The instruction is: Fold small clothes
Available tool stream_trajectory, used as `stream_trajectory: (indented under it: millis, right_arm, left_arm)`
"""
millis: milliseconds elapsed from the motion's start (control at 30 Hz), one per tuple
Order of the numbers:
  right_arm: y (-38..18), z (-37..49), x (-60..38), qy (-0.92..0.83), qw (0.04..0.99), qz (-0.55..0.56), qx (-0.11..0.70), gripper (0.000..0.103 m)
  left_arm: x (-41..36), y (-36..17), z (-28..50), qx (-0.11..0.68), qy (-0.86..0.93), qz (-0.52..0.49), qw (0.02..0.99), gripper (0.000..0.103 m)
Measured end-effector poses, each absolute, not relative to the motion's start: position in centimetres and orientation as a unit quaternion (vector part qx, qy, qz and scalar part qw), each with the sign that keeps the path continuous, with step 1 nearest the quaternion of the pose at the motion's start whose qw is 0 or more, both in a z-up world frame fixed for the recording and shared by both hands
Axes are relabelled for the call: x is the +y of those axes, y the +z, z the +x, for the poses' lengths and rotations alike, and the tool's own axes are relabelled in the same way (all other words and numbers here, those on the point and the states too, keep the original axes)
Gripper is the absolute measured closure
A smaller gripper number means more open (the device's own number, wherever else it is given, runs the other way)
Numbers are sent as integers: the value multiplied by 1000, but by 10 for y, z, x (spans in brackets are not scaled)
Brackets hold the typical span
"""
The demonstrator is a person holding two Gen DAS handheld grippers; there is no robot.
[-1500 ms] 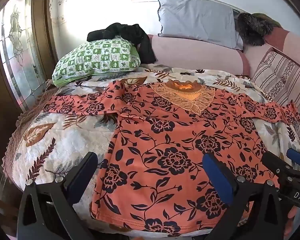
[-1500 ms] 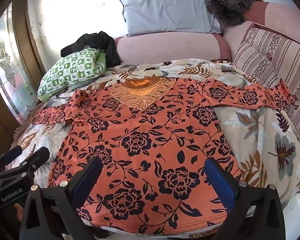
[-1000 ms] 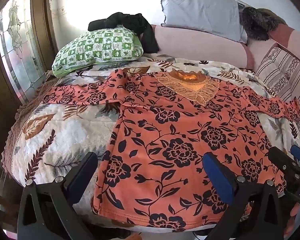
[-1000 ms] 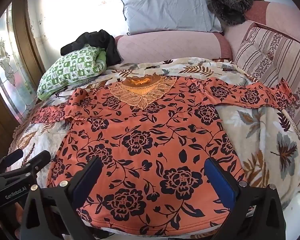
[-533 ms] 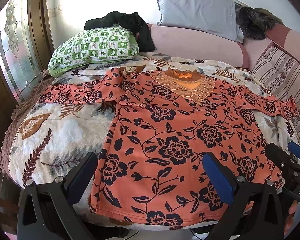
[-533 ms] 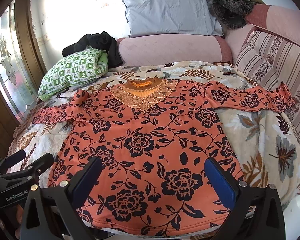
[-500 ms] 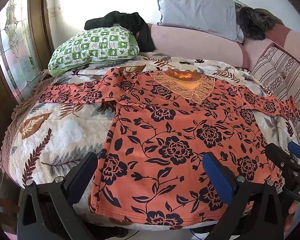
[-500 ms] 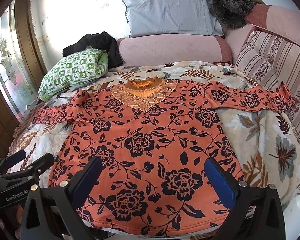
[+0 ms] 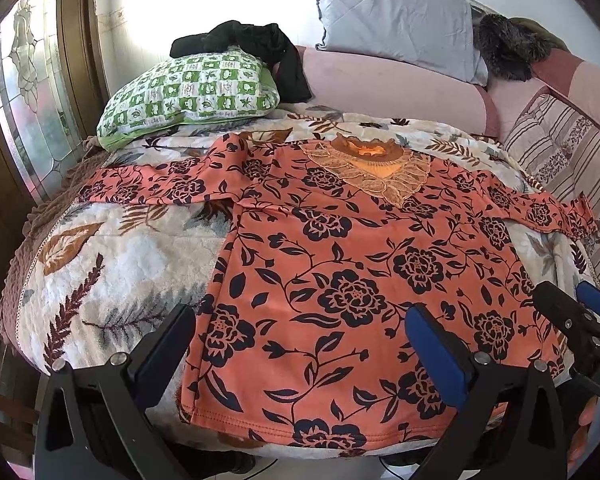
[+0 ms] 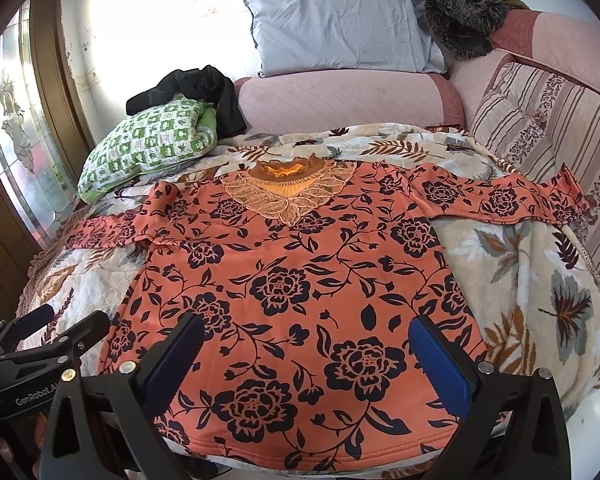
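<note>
An orange floral blouse (image 9: 340, 276) is laid flat, front up, on a leaf-patterned blanket (image 9: 112, 264) over the bed, its hem along the near edge and both sleeves spread toward the side edges. The left tongs (image 9: 300, 344) are held wide open above the hem, nothing gripped. The right tongs (image 10: 304, 356) are likewise wide open and empty. "GenRobot.AI" is printed on the left tongs' body, seen from the right wrist; "DAS" is partly legible on the right tongs.
</note>
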State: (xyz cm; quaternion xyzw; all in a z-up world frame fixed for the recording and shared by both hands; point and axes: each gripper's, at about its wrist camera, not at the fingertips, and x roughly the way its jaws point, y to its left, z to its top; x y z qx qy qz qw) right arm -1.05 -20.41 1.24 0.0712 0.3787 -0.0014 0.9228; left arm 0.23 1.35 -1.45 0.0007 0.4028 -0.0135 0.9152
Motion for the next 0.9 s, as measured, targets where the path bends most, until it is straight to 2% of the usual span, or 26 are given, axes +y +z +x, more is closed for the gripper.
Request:
stream_trajectory:
  millis: [900]
  right_arm:
    - [17,-8,-203,-1,925,71,373,0]
  left_arm:
    - [14,-14,3,405,-14,0,914,0]
